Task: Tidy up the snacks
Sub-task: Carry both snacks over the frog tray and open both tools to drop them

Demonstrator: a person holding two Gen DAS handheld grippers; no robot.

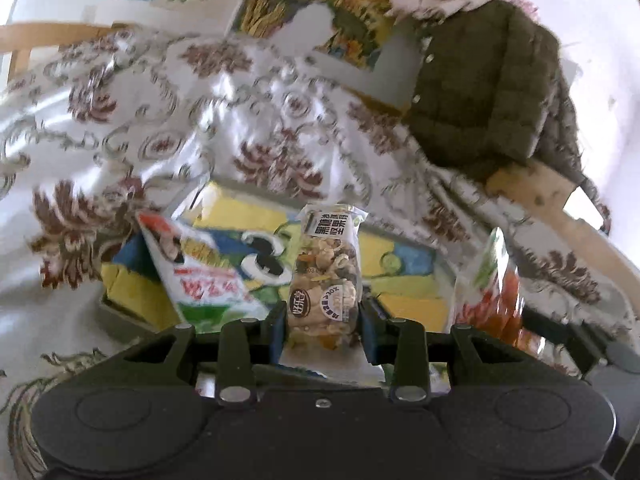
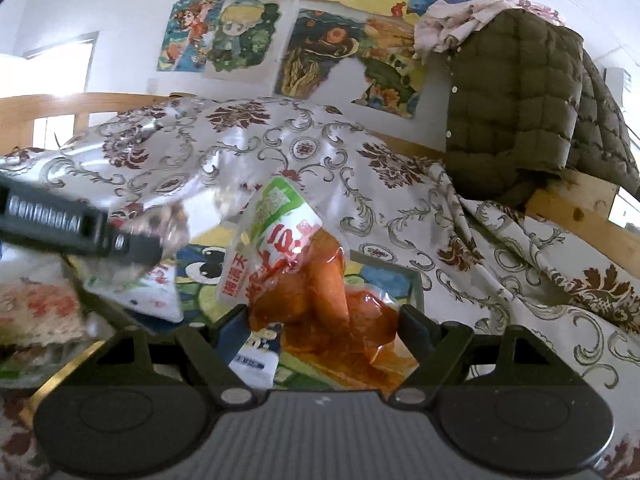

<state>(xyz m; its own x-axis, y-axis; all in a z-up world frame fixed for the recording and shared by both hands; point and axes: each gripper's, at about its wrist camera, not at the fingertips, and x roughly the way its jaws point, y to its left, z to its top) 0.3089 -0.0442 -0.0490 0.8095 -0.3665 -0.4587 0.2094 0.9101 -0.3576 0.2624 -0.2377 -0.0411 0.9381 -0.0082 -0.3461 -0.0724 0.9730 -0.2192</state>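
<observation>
I am pinching a clear pack of mixed nuts [image 1: 325, 276] upright between the fingers of my left gripper [image 1: 324, 320], gripping only its lower part, so the tall top is standing free ahead of the pads. My right gripper [image 2: 320, 320] is holding a limp orange snack bag [image 2: 308, 292] with its jaws set wide, the bag's green-and-white top leaning forward and to my left. That soft bag is bulging out between the fingers, and I judge it could slide through if I am tilting or swinging too fast.

Just beyond both tools, the colourful cartoon box [image 1: 404, 260] is waiting open, with 1 white-and-red packet [image 1: 192, 264] already propped at its left side. The 2 grippers are working close together: in the right view my left gripper is crossing just ahead and to the left, so the packs could be knocking each other. Farther ahead, the glossy flowered cloth [image 1: 248, 120] is sloping, and a dropped packet could skid on it.
</observation>
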